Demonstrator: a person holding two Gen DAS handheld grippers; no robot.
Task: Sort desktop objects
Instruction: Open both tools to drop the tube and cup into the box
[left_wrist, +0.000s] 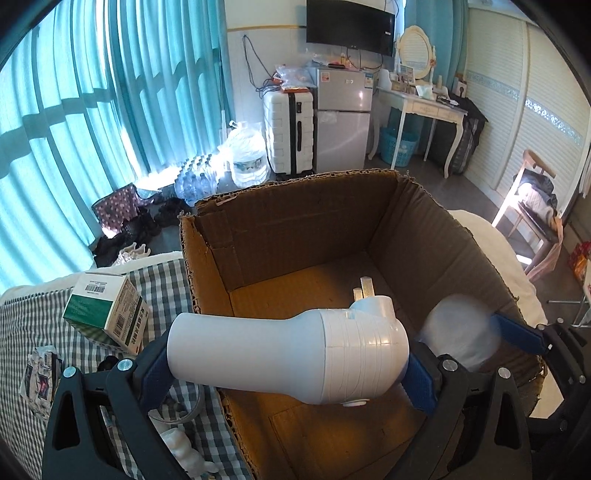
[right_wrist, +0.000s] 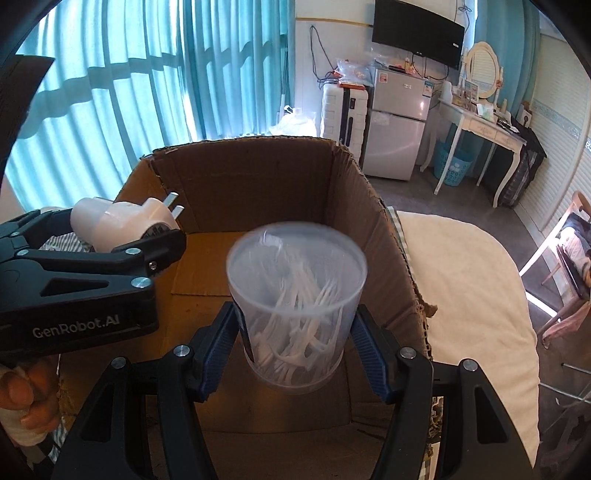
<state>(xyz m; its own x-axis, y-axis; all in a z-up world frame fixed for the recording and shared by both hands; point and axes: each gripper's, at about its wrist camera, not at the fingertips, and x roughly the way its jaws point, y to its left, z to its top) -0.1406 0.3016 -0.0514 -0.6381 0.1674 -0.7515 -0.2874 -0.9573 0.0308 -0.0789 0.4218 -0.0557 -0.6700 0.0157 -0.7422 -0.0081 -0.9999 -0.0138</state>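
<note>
Right now your left gripper (left_wrist: 288, 373) is clamped across a white plastic plug-in device with two metal prongs (left_wrist: 295, 354), its blue pads pressing both sides of the body while the prongs point away over the open brown corrugated cardboard box (left_wrist: 295, 221). Your right gripper (right_wrist: 295, 350) holds a clear round plastic tub of white floss picks (right_wrist: 295, 306) — the pads sit against its opposite walls and the tub hangs upright above the box floor. In the left wrist view that tub shows as a blur near the box's right wall, just beside the white device, so the two loads are close together over the same opening. In the right wrist view the left gripper reaches in from the left edge, with a hand (right_wrist: 22, 398) below it.

The box floor beneath both loads is bare cardboard. Its torn rim stands between the grippers and what lies outside — to the left, on a grey checked cloth (left_wrist: 166, 280), a green and white carton with barcodes (left_wrist: 107, 314) leans close to the box wall, with a small crumpled printed packet (left_wrist: 40, 380) nearer you. To the right of the box lies a cream quilted cover (right_wrist: 461, 288). Farther off stand a white suitcase (left_wrist: 290, 133) and a silver fridge (left_wrist: 343, 118).
</note>
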